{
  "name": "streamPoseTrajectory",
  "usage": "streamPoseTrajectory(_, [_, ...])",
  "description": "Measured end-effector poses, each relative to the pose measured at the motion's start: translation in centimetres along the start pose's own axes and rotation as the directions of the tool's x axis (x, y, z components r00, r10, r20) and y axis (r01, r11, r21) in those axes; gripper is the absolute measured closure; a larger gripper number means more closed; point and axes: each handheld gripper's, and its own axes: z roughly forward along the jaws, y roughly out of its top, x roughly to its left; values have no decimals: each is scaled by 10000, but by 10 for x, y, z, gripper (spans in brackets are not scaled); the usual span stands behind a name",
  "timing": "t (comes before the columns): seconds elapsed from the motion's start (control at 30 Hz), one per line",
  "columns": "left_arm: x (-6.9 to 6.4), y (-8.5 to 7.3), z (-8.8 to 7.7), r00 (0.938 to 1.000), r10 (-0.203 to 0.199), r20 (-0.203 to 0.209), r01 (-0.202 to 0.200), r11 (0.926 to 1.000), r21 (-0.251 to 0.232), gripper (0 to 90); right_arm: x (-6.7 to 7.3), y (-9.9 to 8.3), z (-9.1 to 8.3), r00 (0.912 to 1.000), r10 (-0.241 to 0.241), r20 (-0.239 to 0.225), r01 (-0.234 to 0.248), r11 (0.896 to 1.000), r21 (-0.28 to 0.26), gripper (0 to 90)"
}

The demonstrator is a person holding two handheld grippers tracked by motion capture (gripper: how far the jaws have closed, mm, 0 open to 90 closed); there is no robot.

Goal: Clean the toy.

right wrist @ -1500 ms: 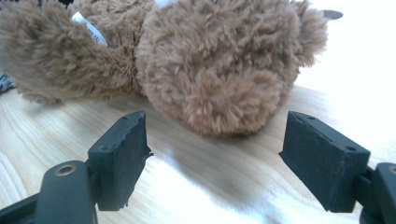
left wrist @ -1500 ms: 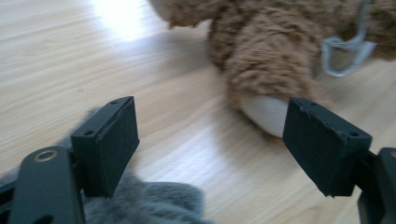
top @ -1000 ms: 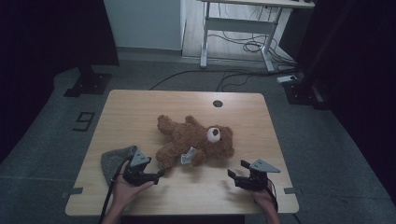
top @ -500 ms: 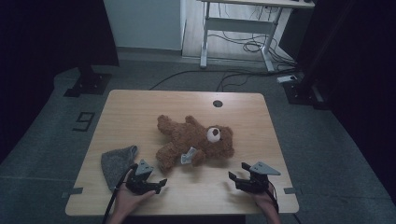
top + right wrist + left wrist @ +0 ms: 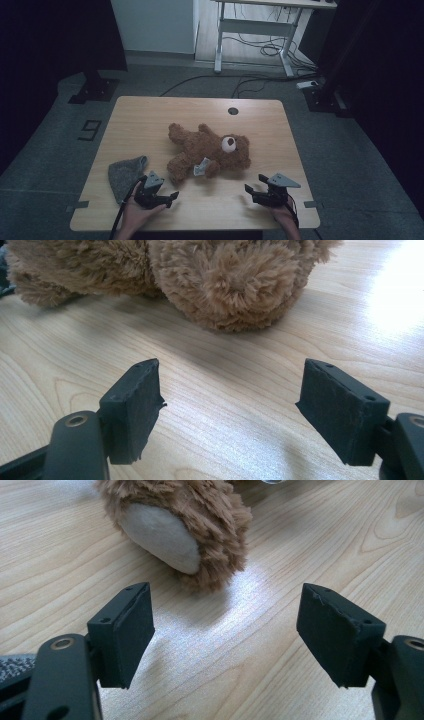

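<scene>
A: We start at the left gripper (image 5: 172,195), low over the light wooden table (image 5: 150,115). Its jaws stand wide with nothing between them but bare wood, and its own view looks at the pale sole of a foot of the brown plush teddy bear (image 5: 175,525), just ahead.

B: And our right gripper (image 5: 248,190)?

A: It gapes too, empty, and faces the bear's fuzzy head (image 5: 230,280) from close by. We judge both are parked near the bear, one at each end, so that either can close on a limb.

B: Where does the bear lie?

A: On its back in the middle of the table, its head toward the right gripper's side, a small white tag (image 5: 201,166) on its belly. Left of the bear, beside the left gripper, lies a grey knitted cloth piece (image 5: 125,172), perhaps a cap for it.
</scene>
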Motion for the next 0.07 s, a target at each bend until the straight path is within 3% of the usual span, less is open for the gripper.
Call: streamPoseTrajectory(0.07, [-1,0,0,9999,88,-88,-88,9999,48,227,0,0,0,10000,-57,-75,57,9999,86,243])
